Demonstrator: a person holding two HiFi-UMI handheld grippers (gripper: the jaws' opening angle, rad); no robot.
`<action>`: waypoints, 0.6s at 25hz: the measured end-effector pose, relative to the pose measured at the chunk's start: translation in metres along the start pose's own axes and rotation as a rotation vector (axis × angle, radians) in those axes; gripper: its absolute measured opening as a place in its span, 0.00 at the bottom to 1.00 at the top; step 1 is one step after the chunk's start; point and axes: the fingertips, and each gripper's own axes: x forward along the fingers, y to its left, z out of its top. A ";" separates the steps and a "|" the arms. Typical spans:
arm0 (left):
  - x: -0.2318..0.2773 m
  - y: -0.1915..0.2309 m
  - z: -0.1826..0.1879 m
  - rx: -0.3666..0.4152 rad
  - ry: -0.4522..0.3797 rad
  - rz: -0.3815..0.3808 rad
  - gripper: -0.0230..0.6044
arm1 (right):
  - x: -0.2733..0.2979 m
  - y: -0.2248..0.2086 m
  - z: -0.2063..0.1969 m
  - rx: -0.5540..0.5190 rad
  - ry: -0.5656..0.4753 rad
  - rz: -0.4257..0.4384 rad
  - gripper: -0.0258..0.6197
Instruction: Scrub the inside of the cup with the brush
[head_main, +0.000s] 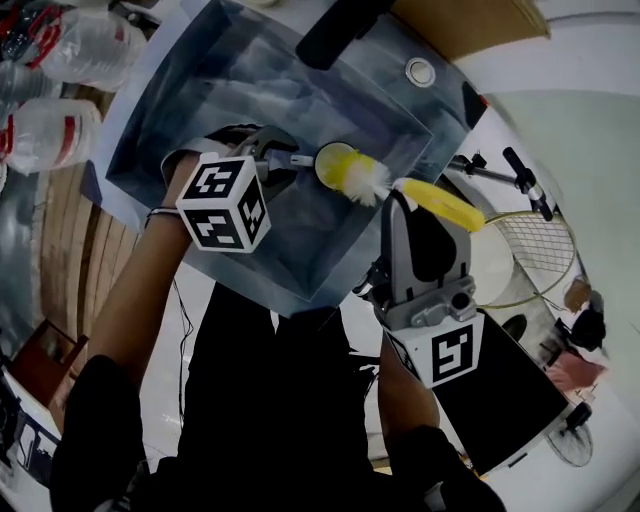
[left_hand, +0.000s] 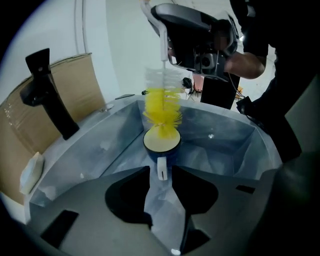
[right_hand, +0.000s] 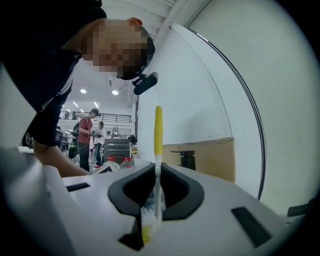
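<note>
While checking the left gripper (left_hand: 161, 173) through its own view, I find its jaws standing wide apart and closed on nothing. Between the jaw tips sits the white handle (left_hand: 161, 165) of the cup (left_hand: 161, 143), with a sliver of clearance showing on either side, so I record no grip on it. That cup rests mouth up on the floor of the blue-grey basin (head_main: 200, 110), its handle turned toward the left gripper.

As for the right gripper (right_hand: 156, 169), its jaws are drawn together on the thin white stem of the brush (left_hand: 161, 106), pads pressing from both sides. Beyond the jaws the yellow end of the handle stands clear, with the bristle head on the near side. From the left gripper view, the brush hangs bristles down over the cup, the yellow tuft reaching into the mouth and the clear bristles above the rim. How deep the tuft sits I cannot tell
</note>
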 end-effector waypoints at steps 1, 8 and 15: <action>0.004 0.000 -0.002 -0.015 -0.003 -0.011 0.28 | 0.003 0.002 -0.002 -0.003 0.000 0.009 0.11; 0.026 0.002 -0.008 -0.085 -0.028 -0.047 0.27 | 0.011 0.004 -0.026 0.014 0.021 0.054 0.11; 0.034 -0.004 -0.006 -0.079 -0.033 -0.063 0.18 | 0.013 0.002 -0.042 0.040 0.045 0.065 0.11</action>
